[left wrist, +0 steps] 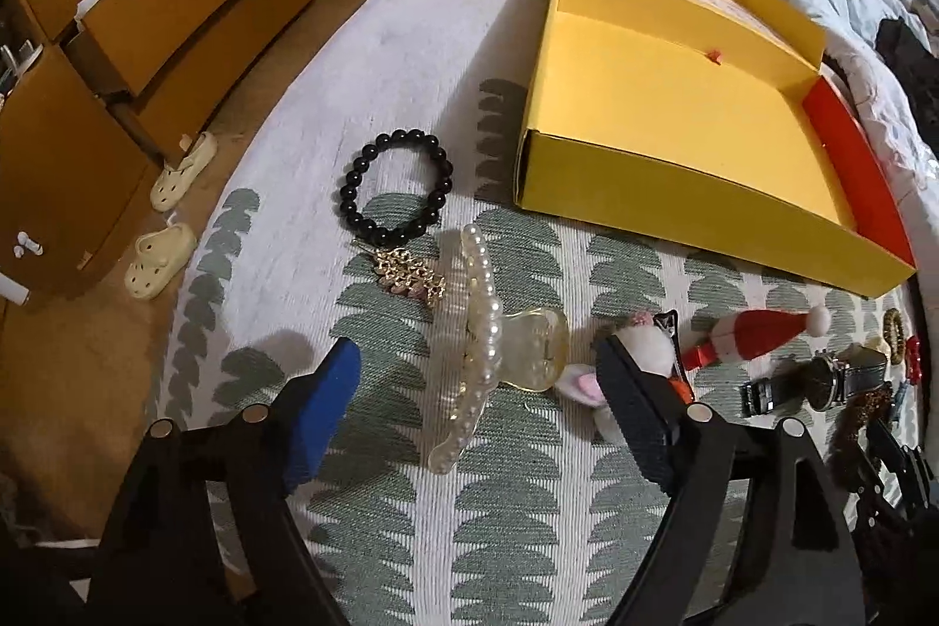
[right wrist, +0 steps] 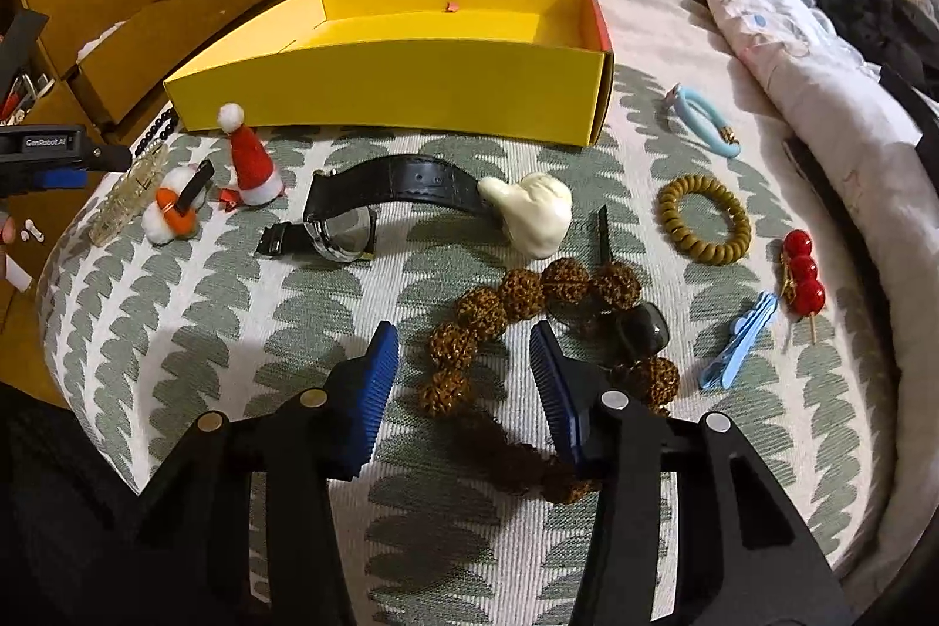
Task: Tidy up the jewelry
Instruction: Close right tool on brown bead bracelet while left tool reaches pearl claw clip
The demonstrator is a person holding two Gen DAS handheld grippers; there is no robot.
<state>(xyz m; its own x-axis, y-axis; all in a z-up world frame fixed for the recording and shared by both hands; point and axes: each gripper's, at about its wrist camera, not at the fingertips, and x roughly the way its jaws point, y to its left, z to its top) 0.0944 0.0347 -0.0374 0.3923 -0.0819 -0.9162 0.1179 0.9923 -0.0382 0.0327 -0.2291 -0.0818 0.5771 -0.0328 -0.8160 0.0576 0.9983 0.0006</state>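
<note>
The left hand-held gripper (left wrist: 475,379) is spread around the pearl hair claw (left wrist: 478,332). The right hand-held gripper (right wrist: 463,362) is spread over the brown bead bracelet (right wrist: 528,309), whose near part is in shadow. The yellow box (right wrist: 411,80) lies at 12 o'clock on the bed (right wrist: 235,309).

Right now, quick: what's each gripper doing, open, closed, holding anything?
Left gripper: open, holding nothing; the pearl hair clip lies between its fingers.
Right gripper: open, holding nothing; the brown bead bracelet lies between its fingers.

Brown bead bracelet (right wrist: 516,327) (knobbly) — loose beside watch (right wrist: 346,227).
</note>
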